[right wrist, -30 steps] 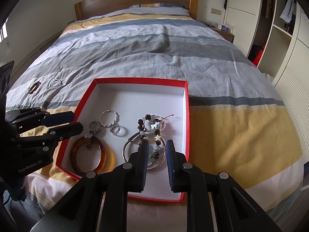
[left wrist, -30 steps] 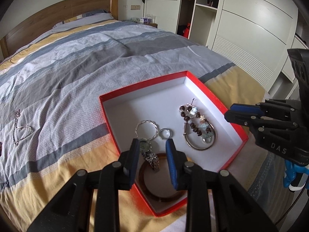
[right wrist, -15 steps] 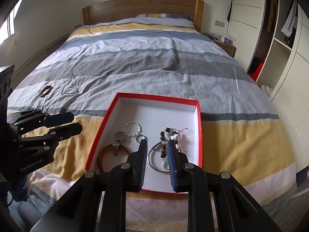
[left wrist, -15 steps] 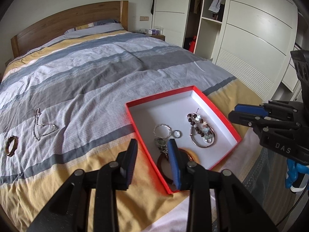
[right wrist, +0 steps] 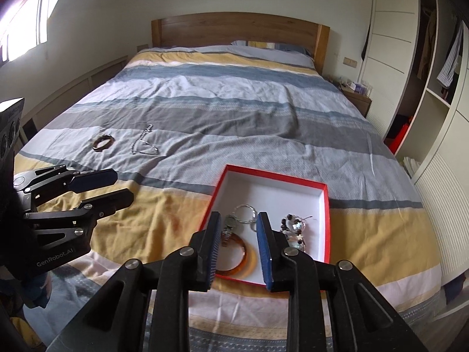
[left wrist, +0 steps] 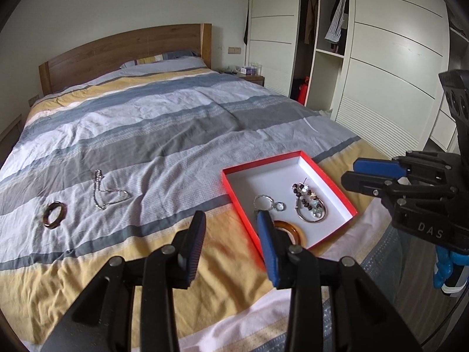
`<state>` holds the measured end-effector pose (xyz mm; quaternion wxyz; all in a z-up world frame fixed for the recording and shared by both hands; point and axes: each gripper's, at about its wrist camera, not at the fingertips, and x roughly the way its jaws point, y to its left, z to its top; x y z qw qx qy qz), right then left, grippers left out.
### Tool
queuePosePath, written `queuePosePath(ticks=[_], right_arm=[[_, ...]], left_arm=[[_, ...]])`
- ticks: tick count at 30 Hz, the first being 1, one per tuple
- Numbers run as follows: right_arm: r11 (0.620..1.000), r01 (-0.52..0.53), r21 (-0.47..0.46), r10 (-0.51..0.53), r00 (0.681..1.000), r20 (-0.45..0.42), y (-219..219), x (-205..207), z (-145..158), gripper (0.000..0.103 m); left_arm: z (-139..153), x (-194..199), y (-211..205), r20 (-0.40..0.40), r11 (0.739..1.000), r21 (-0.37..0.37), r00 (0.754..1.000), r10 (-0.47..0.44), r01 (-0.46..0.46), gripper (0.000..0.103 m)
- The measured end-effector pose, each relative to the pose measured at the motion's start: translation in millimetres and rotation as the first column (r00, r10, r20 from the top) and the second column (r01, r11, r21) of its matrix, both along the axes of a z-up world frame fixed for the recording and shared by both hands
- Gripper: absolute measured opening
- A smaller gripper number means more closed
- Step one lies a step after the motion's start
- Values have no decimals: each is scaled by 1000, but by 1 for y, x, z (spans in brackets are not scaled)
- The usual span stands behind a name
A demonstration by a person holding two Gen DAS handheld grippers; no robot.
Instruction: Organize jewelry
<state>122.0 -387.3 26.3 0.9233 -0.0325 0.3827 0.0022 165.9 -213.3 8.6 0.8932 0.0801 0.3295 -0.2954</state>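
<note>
Left hand-held gripper [left wrist: 230, 233], seen from its own wrist camera, is hovering above the yellow stripe of the bed [left wrist: 164, 123]; its jaws are standing apart with nothing between them, having just been opening. The red box [left wrist: 234, 193] is lying just to the right of this gripper's blue right pad, near the foot of the bed. A silver chain [left wrist: 107, 192] and a brown ring [left wrist: 54, 215] are lying on the grey-striped cover well to the left of the box, apart from each other and ahead-left of the left hand-held gripper.

Right hand-held gripper [right wrist: 238, 242], from its own camera, is hanging over the near edge of the box [right wrist: 326, 223]; its jaws are also parted and empty, having just been opening. Between and below its pads, an amber bangle [right wrist: 241, 253] is resting on the white floor of the box, with a small watch [right wrist: 230, 224] lying across its upper rim. A thin silver hoop [right wrist: 245, 212] and a small ring are sitting just beyond the watch. A beaded bracelet [right wrist: 294, 224] with dark and pale beads is lying on a plain metal bangle at the right side of the box.

The box is showing a red rim and white inside, open at the top. A white wardrobe [left wrist: 381, 73] is standing beside the bed.
</note>
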Motion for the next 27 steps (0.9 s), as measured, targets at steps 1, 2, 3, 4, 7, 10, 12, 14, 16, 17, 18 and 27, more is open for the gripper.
queuePosePath(ticks=[1, 2, 3, 4, 7, 10, 12, 14, 16, 17, 18, 27], right_arm=[[1000, -5, -1, 5, 1000, 5, 4, -3, 2, 28], [1000, -10, -1, 10, 1000, 12, 8, -7, 5, 29], [1000, -13, 1, 13, 1000, 16, 11, -10, 7, 29], [1000, -16, 3, 16, 1000, 20, 14, -14, 9, 30], [1000, -26, 7, 26, 999, 32, 21, -25, 12, 32], [999, -34, 13, 34, 999, 41, 25, -35, 15, 32], [999, -37, 21, 36, 998, 48, 26, -42, 16, 33], [999, -40, 29, 38, 998, 57, 27, -50, 18, 33], [998, -42, 37, 40, 997, 67, 28, -56, 21, 34], [998, -44, 43, 41, 996, 73, 28, -60, 22, 35], [998, -44, 47, 41, 996, 78, 28, -61, 24, 37], [993, -98, 57, 94, 993, 73, 50, -40, 23, 40]], left_arm=[[3, -4, 3, 6, 1000, 0, 1000, 5, -5, 35], [6, -9, 7, 14, 1000, 1, 1000, 12, -12, 35], [8, -13, 10, 20, 1000, 0, 1000, 17, -17, 35], [10, -18, 14, 25, 1000, -1, 999, 24, -24, 35], [16, -31, 23, 40, 999, -2, 998, 40, -40, 41], [20, -42, 30, 53, 999, 4, 997, 54, -54, 41], [23, -50, 35, 61, 998, 8, 996, 64, -65, 41], [27, -58, 38, 71, 997, 10, 995, 74, -75, 41], [30, -63, 42, 77, 997, 11, 994, 81, -82, 42], [32, -67, 44, 80, 996, 10, 993, 85, -86, 42], [32, -69, 46, 81, 996, 12, 993, 89, -90, 42], [-2, -47, 92, 1, 982, 32, 982, 187, -186, 42]])
